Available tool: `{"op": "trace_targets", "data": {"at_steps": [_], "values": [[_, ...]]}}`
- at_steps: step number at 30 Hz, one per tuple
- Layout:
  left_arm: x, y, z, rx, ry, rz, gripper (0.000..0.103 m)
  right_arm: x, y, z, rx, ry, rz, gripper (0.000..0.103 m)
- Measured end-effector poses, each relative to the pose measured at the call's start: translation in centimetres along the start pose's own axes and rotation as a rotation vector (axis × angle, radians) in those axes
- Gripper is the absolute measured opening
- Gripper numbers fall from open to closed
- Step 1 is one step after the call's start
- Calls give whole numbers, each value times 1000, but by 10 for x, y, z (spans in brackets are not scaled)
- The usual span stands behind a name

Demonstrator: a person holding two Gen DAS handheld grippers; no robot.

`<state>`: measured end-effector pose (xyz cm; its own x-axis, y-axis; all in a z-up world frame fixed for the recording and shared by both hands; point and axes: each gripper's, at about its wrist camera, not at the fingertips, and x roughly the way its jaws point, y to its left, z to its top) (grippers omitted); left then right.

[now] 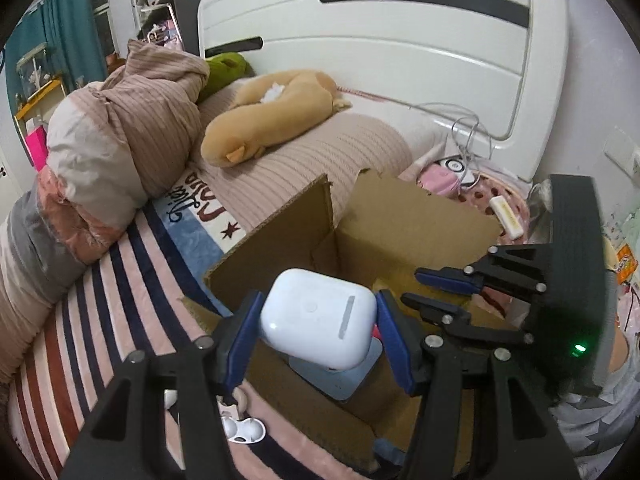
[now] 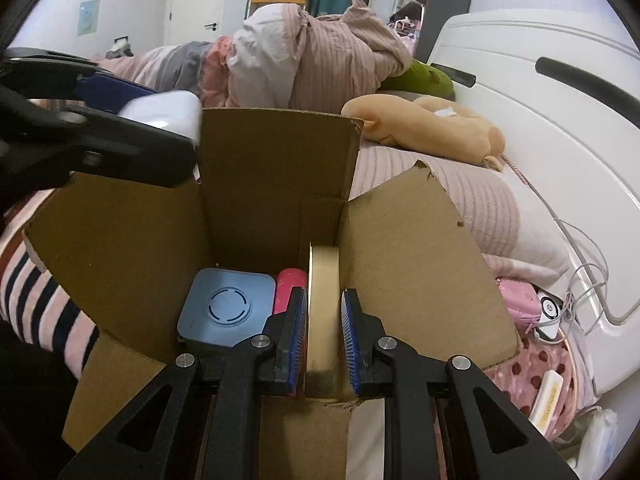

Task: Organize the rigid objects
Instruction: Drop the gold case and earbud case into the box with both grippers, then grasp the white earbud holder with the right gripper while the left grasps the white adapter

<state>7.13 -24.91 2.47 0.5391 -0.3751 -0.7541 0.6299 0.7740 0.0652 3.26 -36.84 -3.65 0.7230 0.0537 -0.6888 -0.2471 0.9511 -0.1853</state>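
Observation:
My left gripper (image 1: 318, 330) is shut on a white earbuds case (image 1: 316, 316) and holds it above an open cardboard box (image 1: 400, 224) on the bed. The case also shows in the right wrist view (image 2: 168, 114), held over the box's left flap. My right gripper (image 2: 324, 334) is inside the box (image 2: 120, 248), its blue pads on either side of a roll of tan tape (image 2: 323, 300) standing on edge; a narrow gap shows on the right side. A blue square device (image 2: 226, 306) and a pink cylinder (image 2: 289, 286) lie in the box.
A tan plush toy (image 1: 272, 116) and a bunched pink quilt (image 1: 132, 120) lie on the bed behind the box. A white headboard (image 1: 400, 60), white cables (image 1: 468, 140) and a cream bar (image 1: 507, 216) are at the right. A small white object (image 1: 244, 430) lies on the striped blanket.

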Motion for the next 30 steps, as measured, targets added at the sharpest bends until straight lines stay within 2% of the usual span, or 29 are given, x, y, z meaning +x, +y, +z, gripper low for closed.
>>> {"op": "trace_targets", "data": {"at_steps": [11,15,18,22,25,30], "values": [[24,5,6,13,43,51,54,-5,-5,0,49,-15,45,14],[25,7,5,14,32,62,55,-11,-7,-3,66,-12,47,15],[12,14,2,-21,3,24,55,-14,-6,-5,77,-4,51,18],[-16,26,-7,-54,-53,67,55,-21,4,-1,56,-4,40,19],[-40,41,-22,-98,-93,63,56,-29,13,7,51,-24,33,19],[-77,81,-63,-173,-141,143,59,-55,41,30,45,-119,84,19]]}}
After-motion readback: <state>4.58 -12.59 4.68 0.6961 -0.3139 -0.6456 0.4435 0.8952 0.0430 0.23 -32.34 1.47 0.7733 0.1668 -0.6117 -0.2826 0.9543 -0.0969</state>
